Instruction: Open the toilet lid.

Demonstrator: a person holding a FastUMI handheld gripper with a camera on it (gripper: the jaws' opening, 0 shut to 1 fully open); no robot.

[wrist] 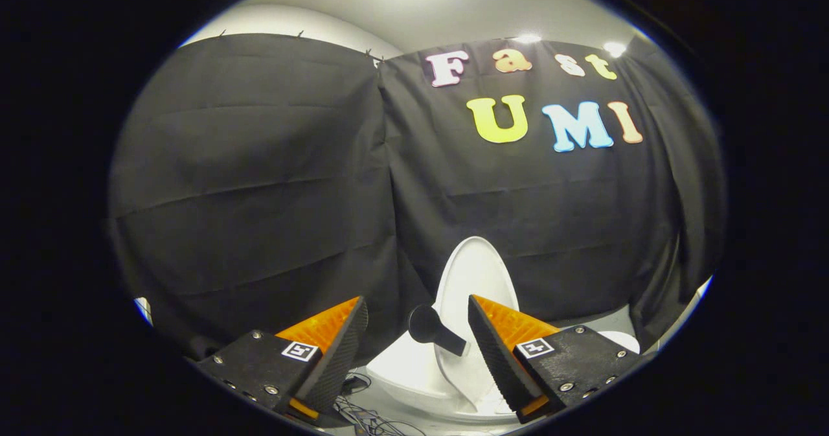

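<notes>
glossy white plastic toilet lid (pixel 476 274), ribbed jaws

The gripper (pixel 418 322) holds its two fingers wide apart, with nothing pressed between them. Each finger (pixel 337 352) is a black wedge with an orange outer face and a ribbed inner pad, the tips pointing up and forward.

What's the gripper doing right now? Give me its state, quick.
Gripper: open, holding nothing. The black handle of the raised toilet lid sits in the gap between the fingers, touching neither.
</notes>
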